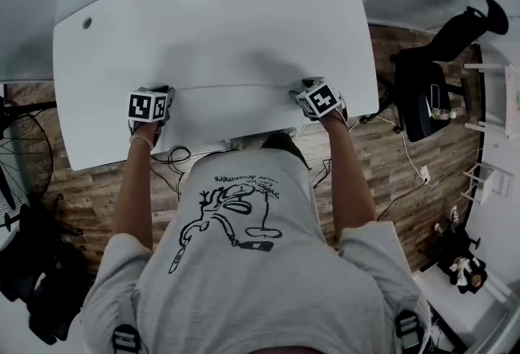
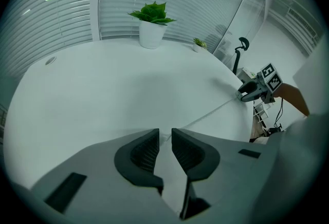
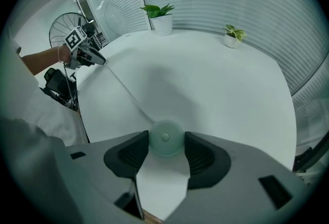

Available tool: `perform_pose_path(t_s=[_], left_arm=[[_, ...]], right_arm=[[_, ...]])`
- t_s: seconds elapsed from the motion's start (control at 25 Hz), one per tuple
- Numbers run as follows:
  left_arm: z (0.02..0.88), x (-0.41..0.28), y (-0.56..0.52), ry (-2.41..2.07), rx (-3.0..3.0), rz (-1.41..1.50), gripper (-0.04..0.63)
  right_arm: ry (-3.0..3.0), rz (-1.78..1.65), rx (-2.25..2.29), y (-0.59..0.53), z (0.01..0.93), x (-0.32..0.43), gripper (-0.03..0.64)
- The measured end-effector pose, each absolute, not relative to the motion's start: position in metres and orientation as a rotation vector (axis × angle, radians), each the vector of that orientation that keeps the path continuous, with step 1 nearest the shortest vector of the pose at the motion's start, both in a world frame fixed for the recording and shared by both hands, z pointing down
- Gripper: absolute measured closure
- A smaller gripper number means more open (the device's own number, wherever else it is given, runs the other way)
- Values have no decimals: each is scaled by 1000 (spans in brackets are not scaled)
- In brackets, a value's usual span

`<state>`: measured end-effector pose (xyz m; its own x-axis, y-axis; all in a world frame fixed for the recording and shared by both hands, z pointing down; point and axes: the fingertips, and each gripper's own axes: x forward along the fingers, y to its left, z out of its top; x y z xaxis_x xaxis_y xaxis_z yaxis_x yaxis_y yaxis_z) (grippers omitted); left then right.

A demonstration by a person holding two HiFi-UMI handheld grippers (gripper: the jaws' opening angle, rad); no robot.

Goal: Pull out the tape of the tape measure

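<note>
Right gripper view: right tool (image 3: 166, 138) pinches the smooth, likely light tape measure case (image 3: 165, 146); left tool (image 2: 165, 135) clamps its thin, floppy tape (image 2: 211, 112).

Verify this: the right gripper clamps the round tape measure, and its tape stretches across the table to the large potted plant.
Wrong endpoint. The right gripper clamps the round tape measure, and its tape stretches across the table to the left gripper, not the large potted plant, as the right gripper view shows.
</note>
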<state>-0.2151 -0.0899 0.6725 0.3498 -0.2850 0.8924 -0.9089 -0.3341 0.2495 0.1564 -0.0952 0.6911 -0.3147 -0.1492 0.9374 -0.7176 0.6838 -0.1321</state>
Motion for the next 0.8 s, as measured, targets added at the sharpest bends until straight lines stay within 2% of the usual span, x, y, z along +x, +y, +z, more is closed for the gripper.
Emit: perform_pose_path(t_s=[0.4,0.8], left_arm=[[666,-211,-83,-1078,1841,958,501],[625,-200,-85,-1178,1964,806,469]], right_arm=[[-1850,656,713,-92,687,162,373],[-1903,601,792,-92,663,169,379]])
